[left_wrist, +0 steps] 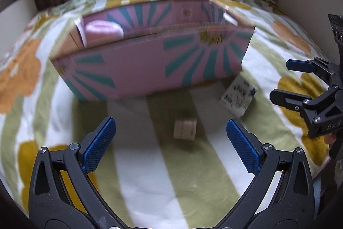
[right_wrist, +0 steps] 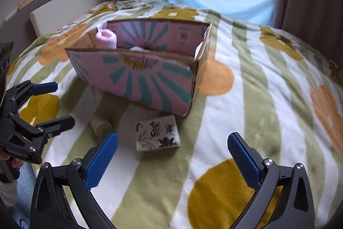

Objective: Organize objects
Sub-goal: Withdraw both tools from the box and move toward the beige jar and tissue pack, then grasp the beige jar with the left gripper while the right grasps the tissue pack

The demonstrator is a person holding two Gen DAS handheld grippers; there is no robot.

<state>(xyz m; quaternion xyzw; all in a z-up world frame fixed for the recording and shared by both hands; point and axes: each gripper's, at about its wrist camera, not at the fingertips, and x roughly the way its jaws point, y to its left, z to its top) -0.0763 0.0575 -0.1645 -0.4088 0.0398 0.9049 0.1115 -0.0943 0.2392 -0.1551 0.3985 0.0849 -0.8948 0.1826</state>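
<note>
left tongs (left_wrist: 171, 143) wide apart, empty | right tongs (right_wrist: 172, 156) wide apart, empty

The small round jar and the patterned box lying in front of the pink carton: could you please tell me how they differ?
The round jar is plain beige and cylindrical, lying on its side; the patterned box is white with dark floral print and flat-sided. The jar looks smaller than the box. The jar lies nearer the left claw, the box more ahead of the right claw. Both rest on the blanket, outside the pink carton, untouched.
</note>
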